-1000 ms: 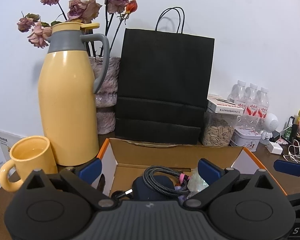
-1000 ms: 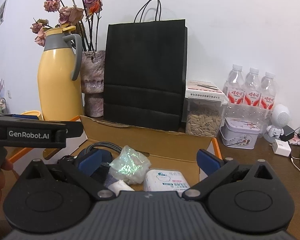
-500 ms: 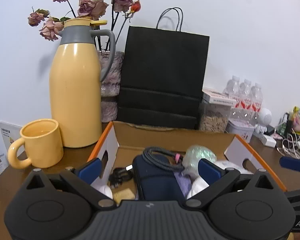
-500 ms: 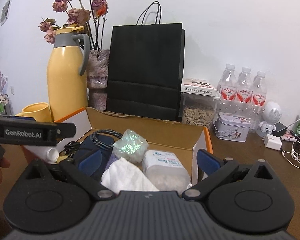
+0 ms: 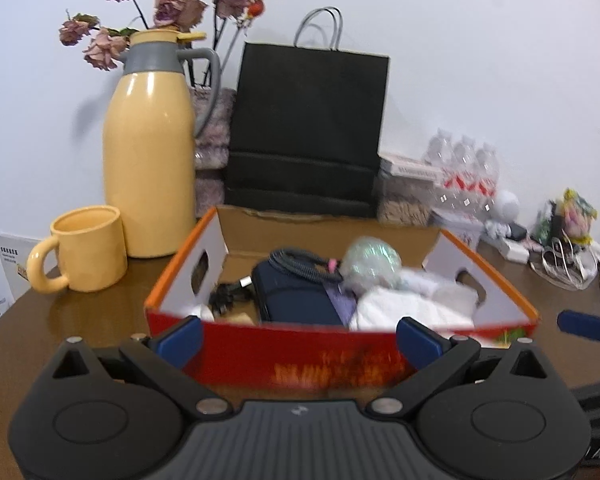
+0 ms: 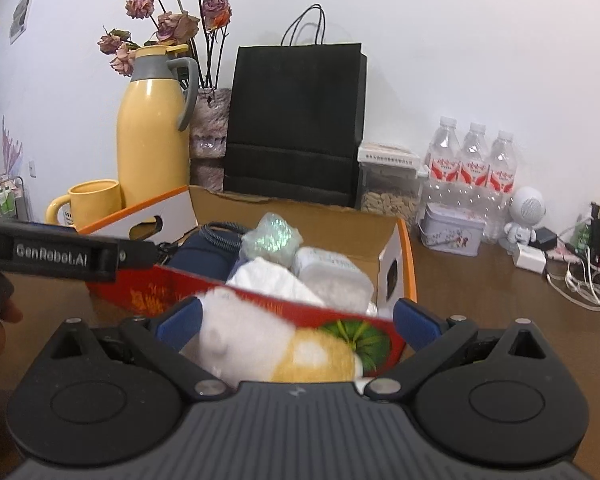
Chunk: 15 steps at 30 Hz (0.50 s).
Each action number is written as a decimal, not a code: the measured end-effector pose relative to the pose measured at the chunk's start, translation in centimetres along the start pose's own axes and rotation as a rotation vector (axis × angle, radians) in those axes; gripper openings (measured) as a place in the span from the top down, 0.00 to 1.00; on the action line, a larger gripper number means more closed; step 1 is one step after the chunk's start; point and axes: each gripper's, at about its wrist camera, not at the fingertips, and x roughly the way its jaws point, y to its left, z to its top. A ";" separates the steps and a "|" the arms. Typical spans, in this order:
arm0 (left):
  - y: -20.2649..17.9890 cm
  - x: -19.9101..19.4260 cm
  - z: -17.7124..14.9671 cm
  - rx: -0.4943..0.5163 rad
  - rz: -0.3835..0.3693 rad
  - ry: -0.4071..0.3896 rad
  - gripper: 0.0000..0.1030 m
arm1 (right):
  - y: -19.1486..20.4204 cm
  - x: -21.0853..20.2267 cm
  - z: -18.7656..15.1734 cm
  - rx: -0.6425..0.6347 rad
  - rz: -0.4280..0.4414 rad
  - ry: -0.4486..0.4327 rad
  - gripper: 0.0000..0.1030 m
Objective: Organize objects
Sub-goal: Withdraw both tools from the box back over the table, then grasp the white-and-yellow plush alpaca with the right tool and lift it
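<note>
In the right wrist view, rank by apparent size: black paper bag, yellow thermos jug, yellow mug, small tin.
1. black paper bag
2. yellow thermos jug
3. yellow mug and small tin: look alike, not ranked.

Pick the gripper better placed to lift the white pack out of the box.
Right. The right gripper is open and faces the box's right end, with the white pack just ahead. The left gripper faces the middle of the box.

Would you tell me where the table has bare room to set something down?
Bare wood lies left of the box, in front of the mug, and right of it, before the tin. The cables and bottles crowd the far right; the box is full.
</note>
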 end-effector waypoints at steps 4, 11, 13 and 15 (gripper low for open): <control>-0.6 -0.8 -1.5 0.031 -0.001 0.014 0.00 | -0.1 -1.0 -1.7 0.008 -0.010 0.021 0.00; -0.4 -1.5 -3.3 0.029 0.010 0.060 0.00 | -1.0 -1.7 -3.7 0.046 -0.018 0.080 0.00; -0.1 -1.6 -3.6 0.019 0.016 0.070 0.00 | -1.3 -1.6 -3.9 0.065 -0.020 0.089 0.00; 0.3 -1.6 -3.8 0.006 0.023 0.081 0.00 | -1.5 -1.3 -4.1 0.081 -0.021 0.100 0.00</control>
